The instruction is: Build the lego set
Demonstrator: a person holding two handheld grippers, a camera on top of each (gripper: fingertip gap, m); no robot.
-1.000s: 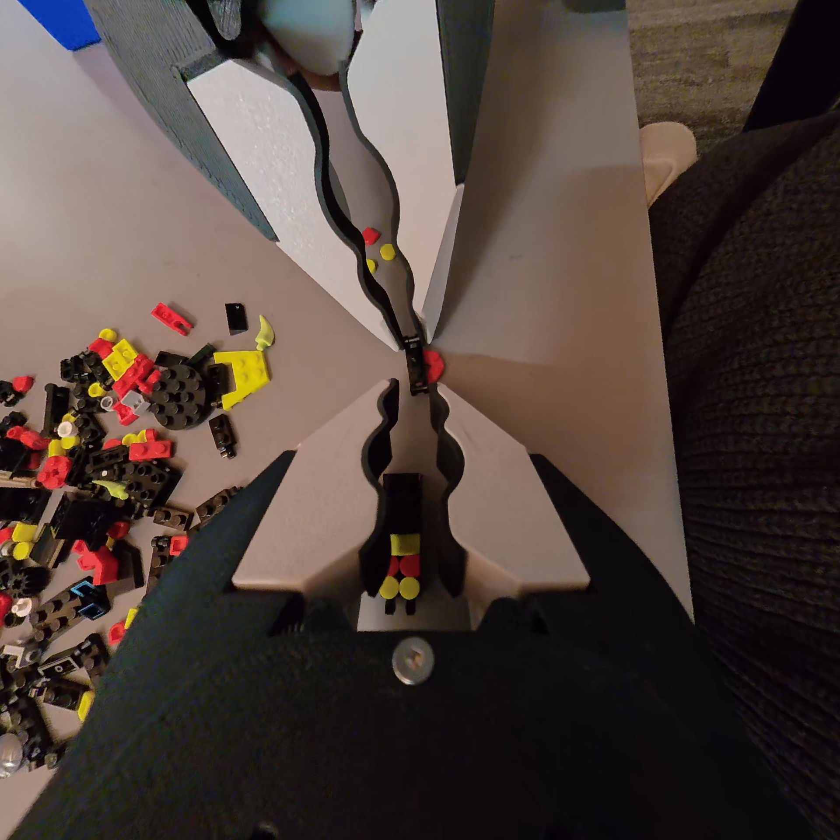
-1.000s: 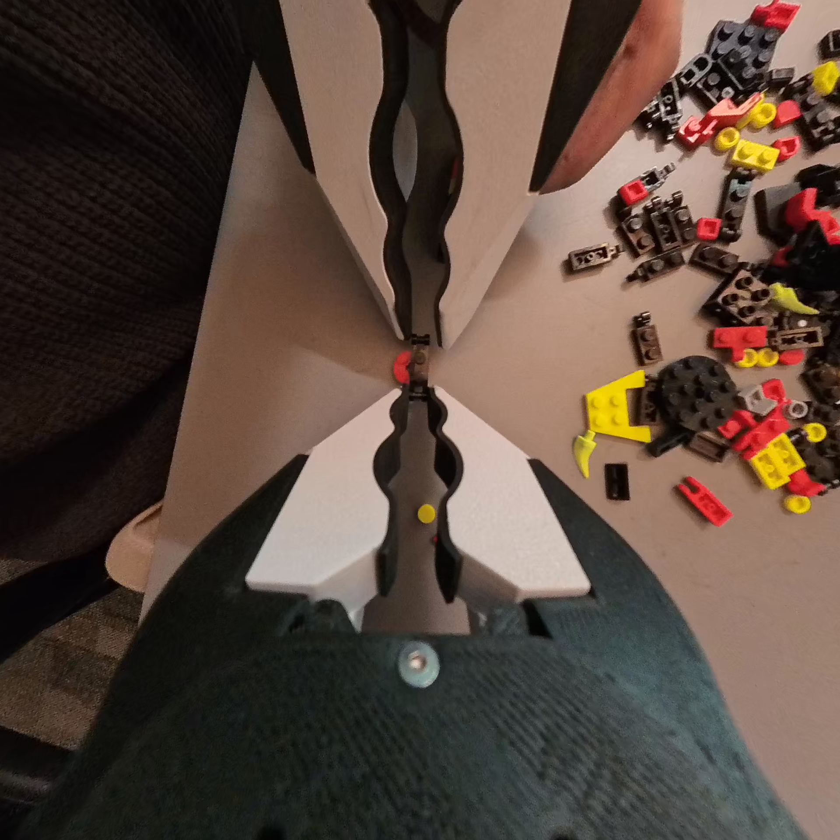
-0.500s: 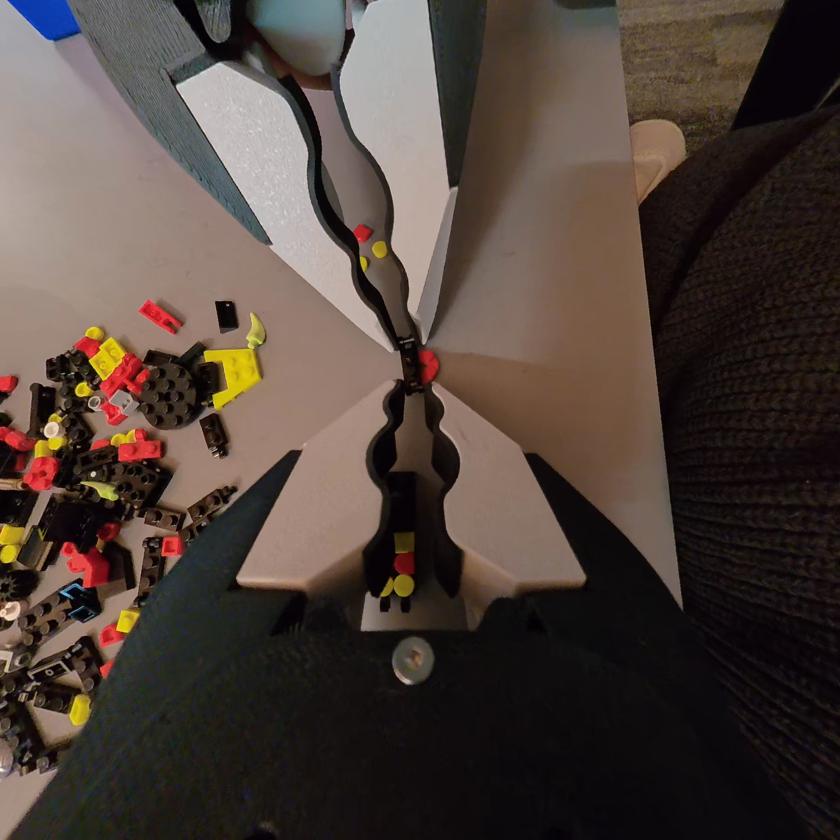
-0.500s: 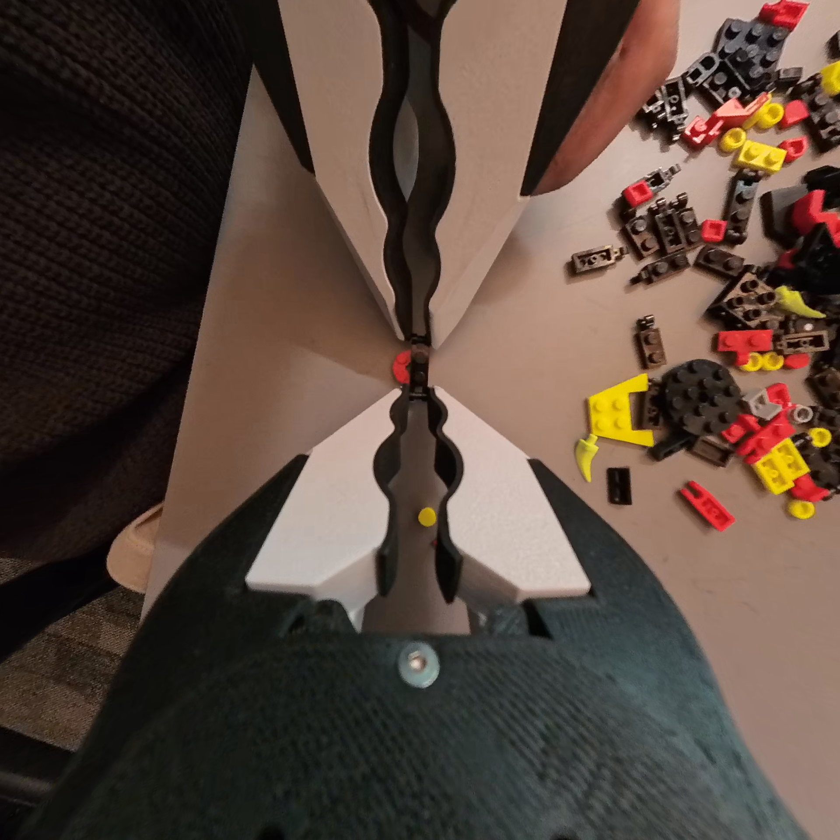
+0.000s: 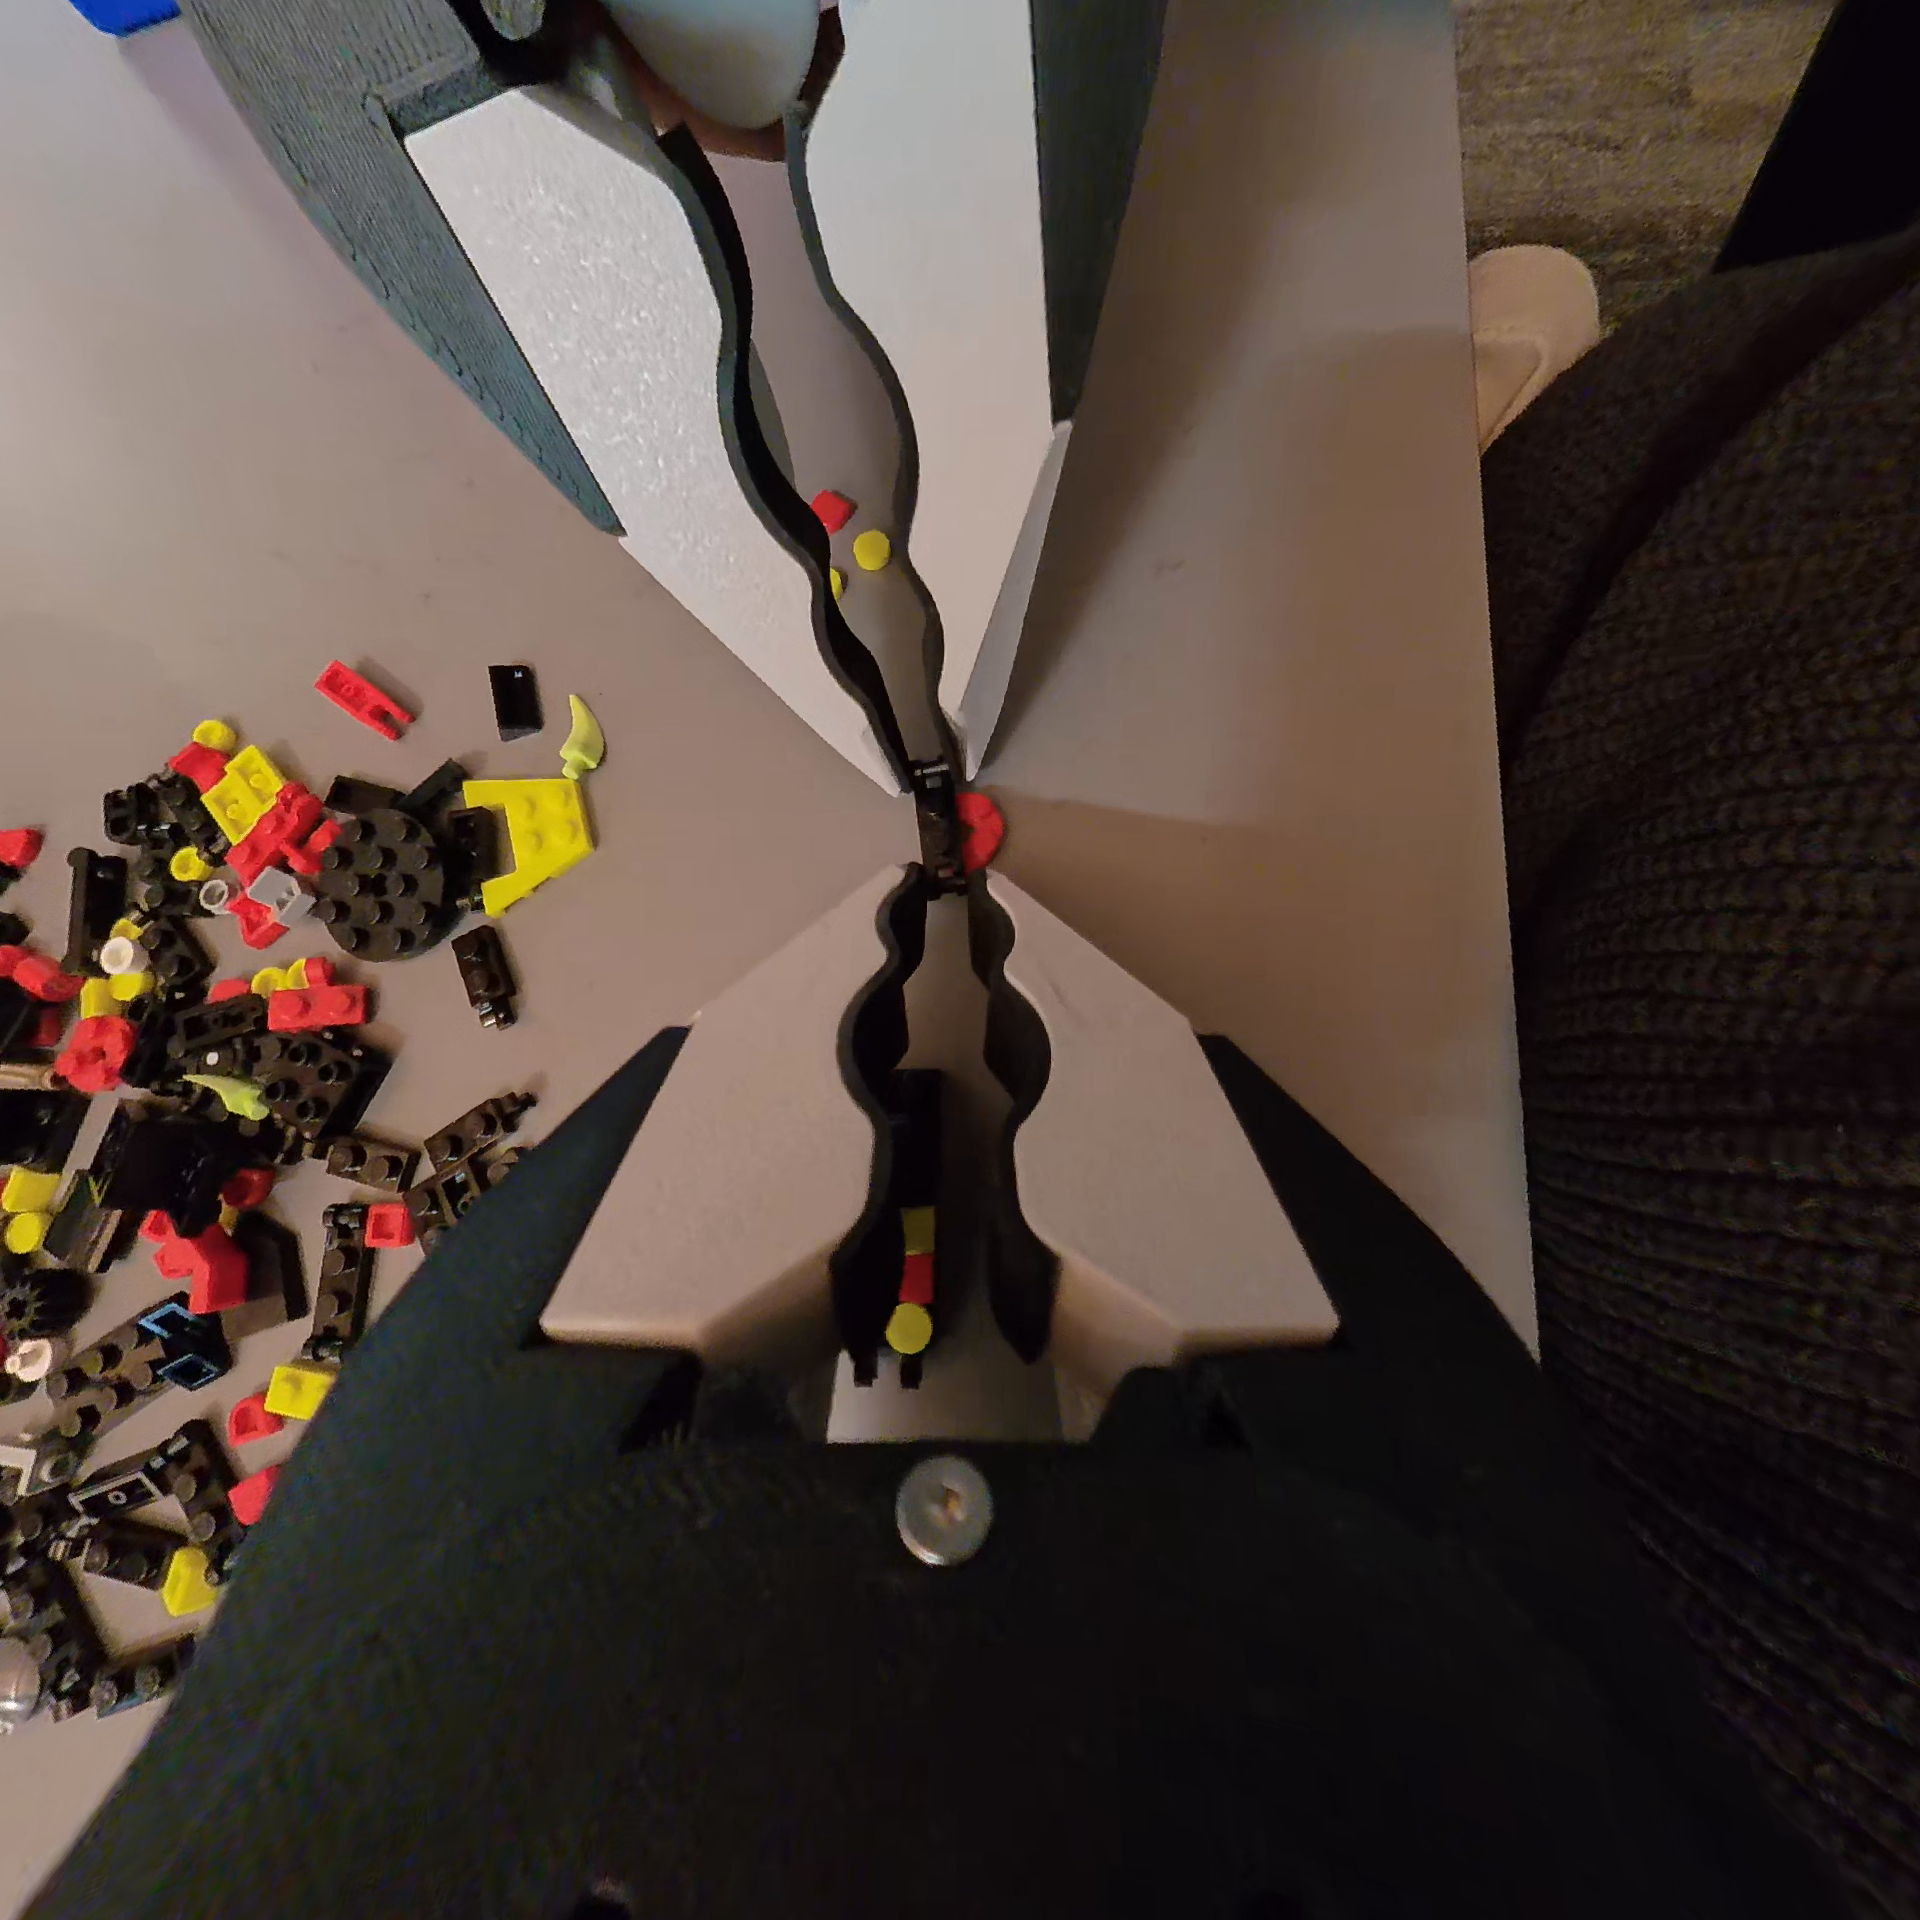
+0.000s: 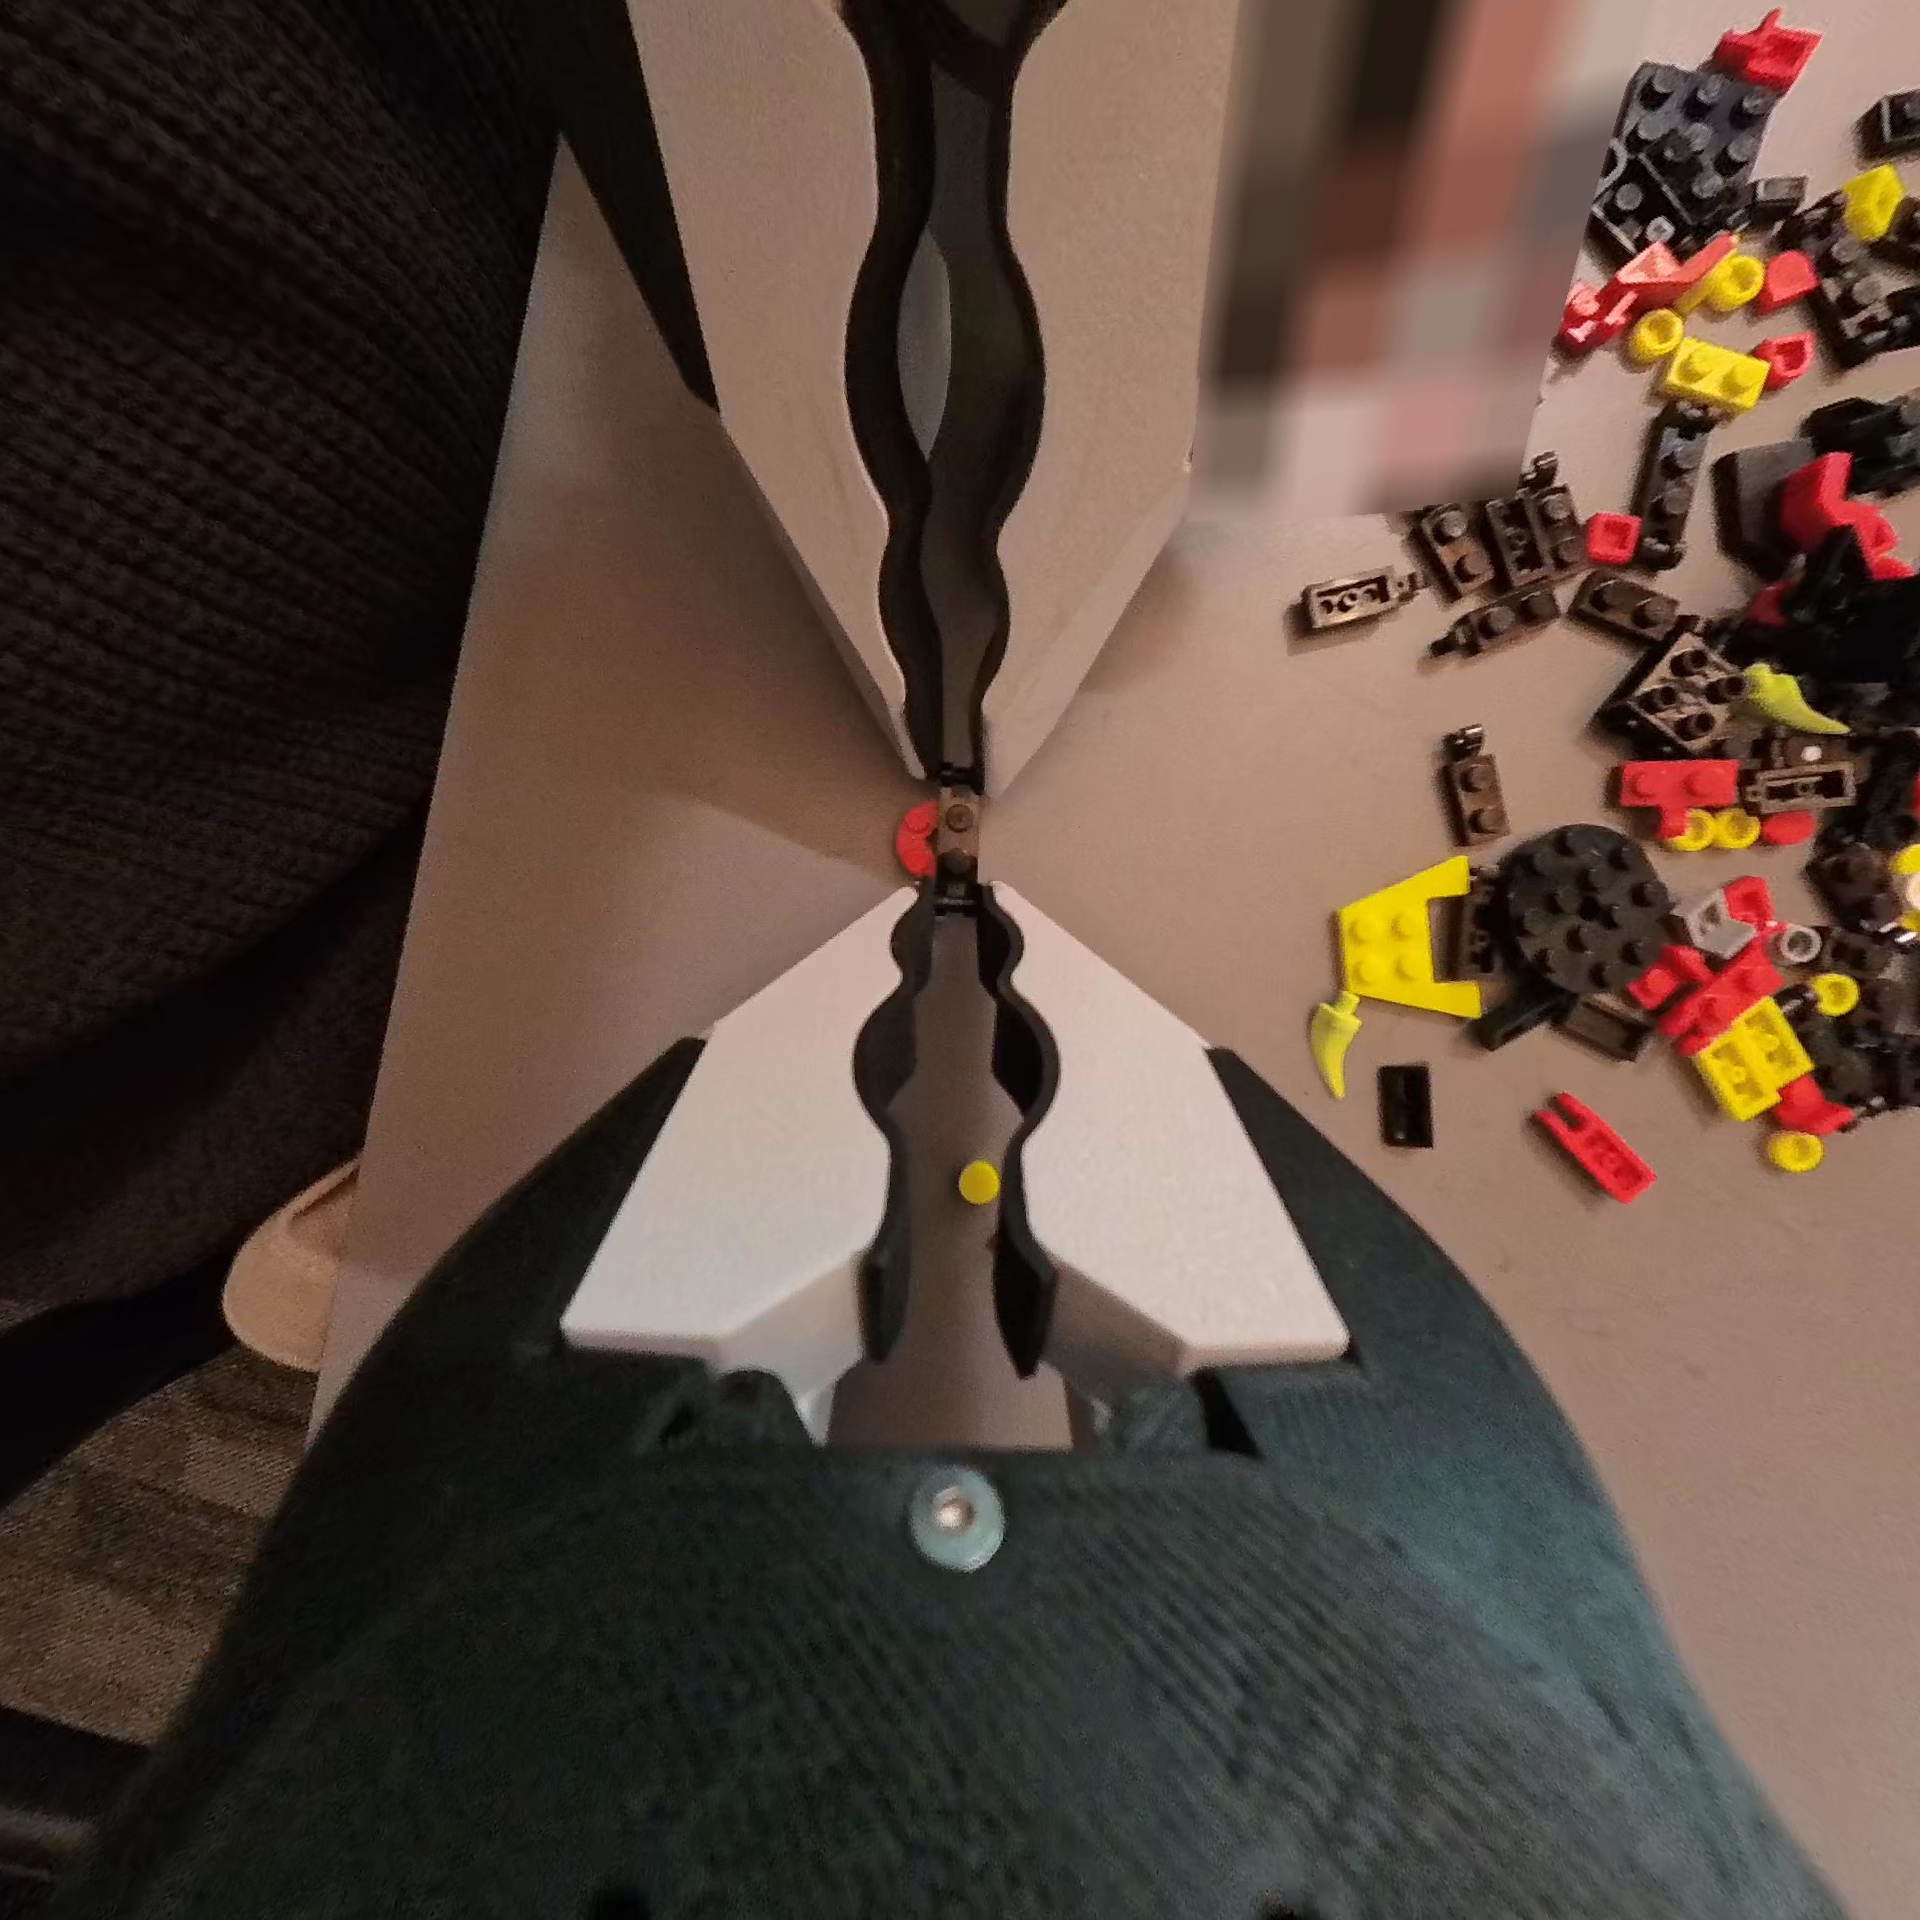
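From the left wrist view, the left gripper [image 5: 943,883] is pinching its tips nearly together on the near end of a small black plate piece [image 5: 938,826], while the right gripper [image 5: 932,753] is coming in from the opposite side and clamping the far end. The piece is being carried in the air just above the table [image 5: 1247,623], close to its edge nearest the person's dark knitted clothing [image 5: 1714,935]. A small red rounded piece [image 5: 981,828] is sitting against the side of the plate, toward that edge; holding both ends is probably steadying the two parts for pressing them together. A black strip with yellow and red studs [image 5: 911,1247] is lying on the table beneath the left gripper, likely a sub-assembly parked within reach. The loose brick pile [image 5: 208,1039] is spreading well away, further in from that table edge.

From the right wrist view, the right gripper [image 6: 956,894] is likewise closing almost fully on its end of the black plate piece [image 6: 958,831], with the left gripper [image 6: 958,764] gripping the other end. The red rounded piece [image 6: 916,833] is showing on the side toward the table edge. A yellow round stud [image 6: 978,1181] is lying on the table under the right gripper's fingers, and the pile [image 6: 1714,831] is sitting apart toward the table's middle.
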